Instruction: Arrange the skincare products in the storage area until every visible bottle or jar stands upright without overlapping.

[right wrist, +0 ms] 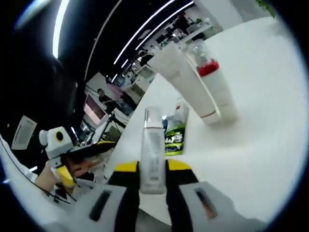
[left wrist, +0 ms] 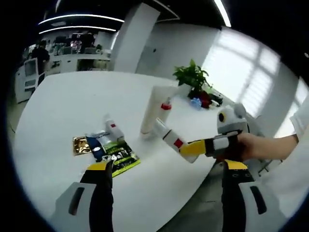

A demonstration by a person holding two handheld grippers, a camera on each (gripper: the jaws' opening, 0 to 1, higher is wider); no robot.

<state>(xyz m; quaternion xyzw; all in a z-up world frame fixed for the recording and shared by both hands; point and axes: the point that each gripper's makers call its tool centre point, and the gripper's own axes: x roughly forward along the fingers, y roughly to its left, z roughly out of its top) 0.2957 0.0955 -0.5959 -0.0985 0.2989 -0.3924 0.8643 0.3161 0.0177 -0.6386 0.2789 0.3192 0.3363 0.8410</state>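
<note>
My right gripper (right wrist: 153,168) is shut on a slim white bottle (right wrist: 153,150) with a red label (left wrist: 170,137), holding it tilted just above the white table (left wrist: 63,101). In the left gripper view, that gripper (left wrist: 193,148) comes in from the right, held by a hand. A tall white tube (left wrist: 152,108) stands upright beside a bottle with a red band (left wrist: 166,107). A small white bottle (left wrist: 114,129) lies on its side by a green sachet (left wrist: 118,155). My left gripper (left wrist: 168,166) is wide open with nothing between its jaws, near the table's front edge.
A gold sachet (left wrist: 81,145) lies left of the green one. A potted plant (left wrist: 192,76) and small items stand at the table's far right. Desks and a person (left wrist: 41,53) are in the background. The left gripper (right wrist: 91,150) shows in the right gripper view.
</note>
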